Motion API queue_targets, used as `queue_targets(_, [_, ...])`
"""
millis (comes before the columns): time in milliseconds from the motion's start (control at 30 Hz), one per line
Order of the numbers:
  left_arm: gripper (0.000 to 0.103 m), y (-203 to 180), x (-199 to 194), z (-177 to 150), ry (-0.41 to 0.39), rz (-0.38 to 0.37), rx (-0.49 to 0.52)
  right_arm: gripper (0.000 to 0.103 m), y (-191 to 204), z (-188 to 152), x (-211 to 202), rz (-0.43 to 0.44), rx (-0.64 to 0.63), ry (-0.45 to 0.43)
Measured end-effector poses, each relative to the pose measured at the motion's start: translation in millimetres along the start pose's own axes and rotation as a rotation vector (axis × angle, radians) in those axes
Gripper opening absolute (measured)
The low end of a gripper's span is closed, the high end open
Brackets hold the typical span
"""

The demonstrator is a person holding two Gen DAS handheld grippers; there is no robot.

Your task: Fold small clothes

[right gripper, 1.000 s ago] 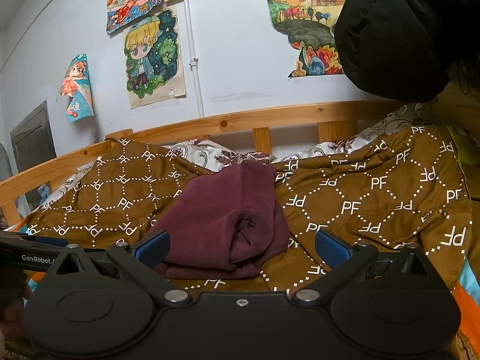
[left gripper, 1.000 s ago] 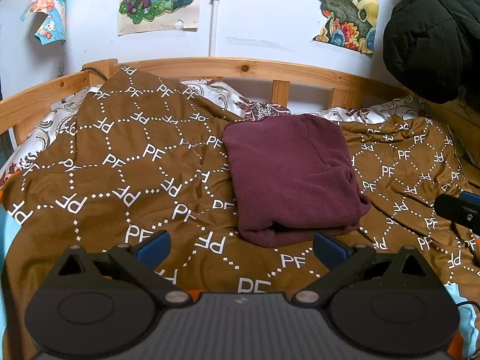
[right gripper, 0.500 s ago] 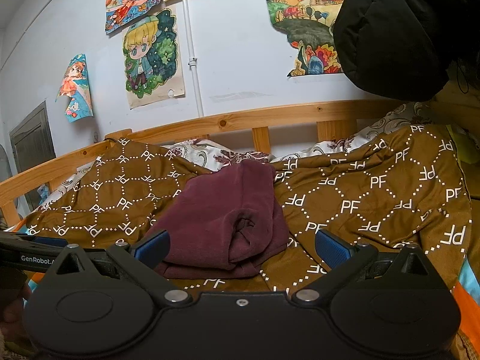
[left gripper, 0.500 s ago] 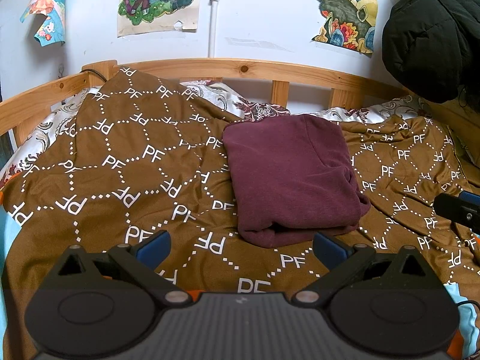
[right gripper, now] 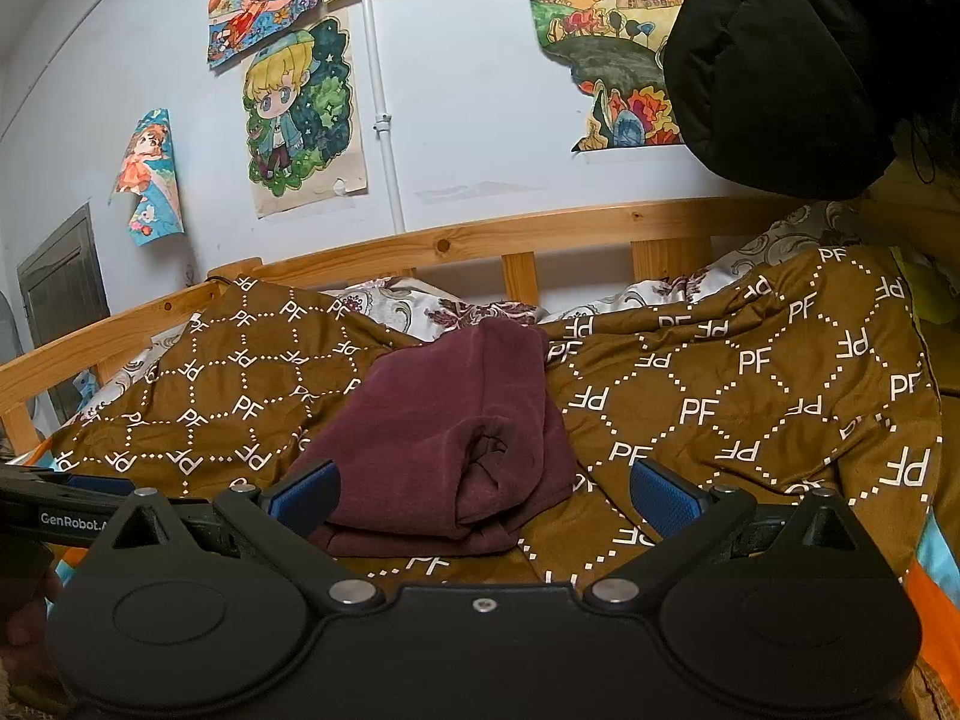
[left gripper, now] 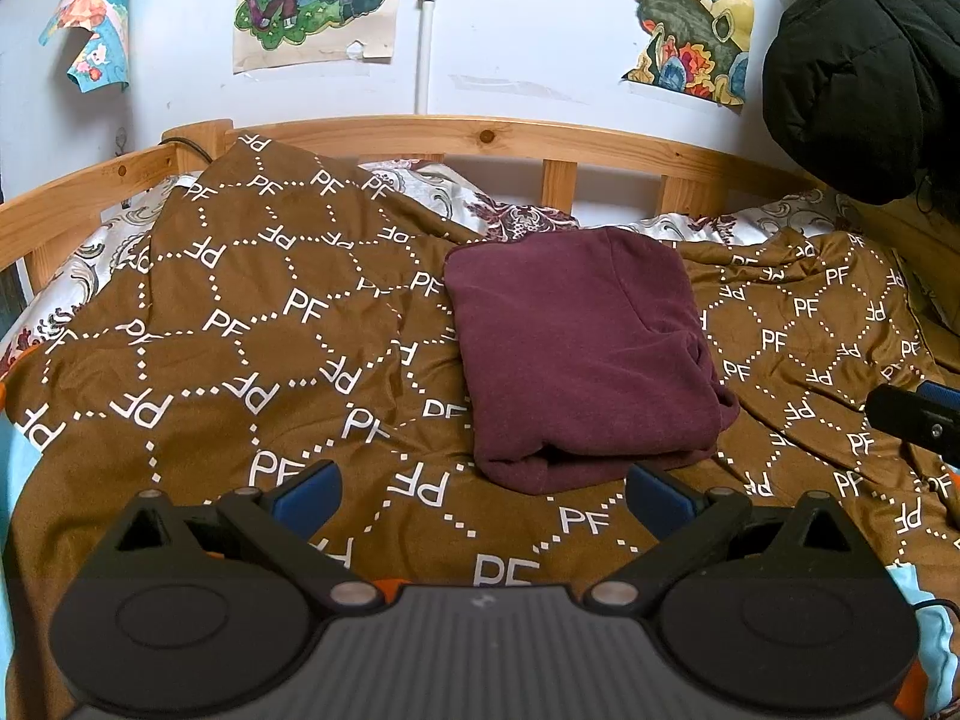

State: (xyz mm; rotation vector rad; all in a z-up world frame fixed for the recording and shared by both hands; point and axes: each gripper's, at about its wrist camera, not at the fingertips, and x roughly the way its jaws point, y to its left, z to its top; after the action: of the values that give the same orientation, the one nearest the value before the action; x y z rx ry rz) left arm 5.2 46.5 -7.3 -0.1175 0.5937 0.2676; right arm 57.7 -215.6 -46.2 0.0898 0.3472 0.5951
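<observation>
A maroon garment (left gripper: 576,348) lies folded into a compact block on the brown "PF" patterned blanket (left gripper: 240,348). In the right wrist view the garment (right gripper: 444,444) shows its rolled side opening. My left gripper (left gripper: 480,492) is open and empty, held just in front of the garment's near edge. My right gripper (right gripper: 483,495) is open and empty, to the right of the garment and a little above the blanket (right gripper: 720,396). The right gripper's tip shows at the right edge of the left wrist view (left gripper: 918,420); the left gripper's side shows in the right wrist view (right gripper: 72,504).
A wooden bed rail (left gripper: 540,144) runs along the back, below a white wall with drawings. A black padded jacket (left gripper: 858,60) hangs at the upper right. A patterned white sheet (left gripper: 510,216) shows behind the blanket.
</observation>
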Motion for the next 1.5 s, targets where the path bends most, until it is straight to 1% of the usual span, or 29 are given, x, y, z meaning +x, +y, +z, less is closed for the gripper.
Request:
queue_targets(467, [0.102,-0.1,-0.1,0.1,0.0,0.0,0.0,0.102,-2.3,0.0,0.7,-0.002,0.004,0.003])
queue_targets(700, [0.103,-0.3,1.3,0.1,0.016,-0.001,-0.001,0.102,-4.6,-3.0,0.9,-0.009,0.014,0.008])
queue_targets(900, [0.103,2.7,6.3,0.8,0.052,0.011,-0.032,0.102,-3.7,-2.3,1.7,-0.01,0.012,0.009])
queue_targets(1000, [0.103,2.4,10.6,0.9,0.087,0.031,-0.024,0.102,-1.8,-2.8,1.6,-0.011,0.008,0.012])
queue_targets(1200, [0.102,4.9,16.1,-1.9,0.141,0.02,-0.036,0.102,0.7,-3.7,1.9,-0.013,-0.003,0.017])
queue_targets(1333, [0.102,5.2,15.9,-2.3,0.146,0.01,-0.041,0.102,1.3,-3.4,2.5,-0.014,-0.003,0.02])
queue_targets(1500, [0.102,2.9,13.3,-3.0,0.125,0.015,-0.017,0.102,2.1,-3.6,2.7,-0.015,-0.003,0.023])
